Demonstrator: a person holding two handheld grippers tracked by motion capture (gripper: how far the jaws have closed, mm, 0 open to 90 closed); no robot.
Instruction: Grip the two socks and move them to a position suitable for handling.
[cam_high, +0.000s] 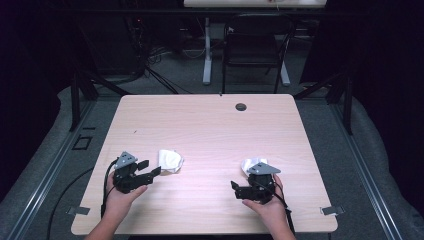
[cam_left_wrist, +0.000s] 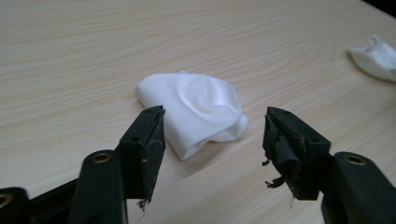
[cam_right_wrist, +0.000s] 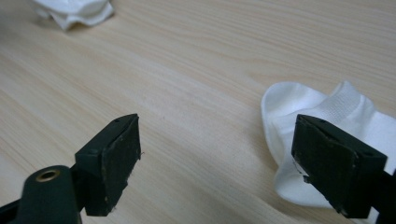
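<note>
Both grippers rest low over the near part of the light wooden table in the high view, each held in a hand that comes in from the bottom edge. On that view's left, the left gripper points to the right with its jaws spread, and a crumpled white sock lies on the wood just beyond the jaw tips, close to them but not between them. On the other side, the right gripper points leftward toward the middle of the table, and a second white sock lies just behind and beside its grey three-cornered plate, partly hidden by it. The two socks are well apart, each near its own gripper. Looking along the left gripper in its own view, the two black jaws stand wide apart with nothing pinched, worn padding fraying on the right one; the crumpled sock sits on the table just ahead of the gap, its near edge passing behind the left jaw tip, while the other sock shows at the upper right edge, far off. Along the right gripper in its view, the jaws are likewise spread and hold nothing; the second sock, ribbed cuff visible, lies by the right jaw and is partly covered by it, and the first sock lies at the top left.
</note>
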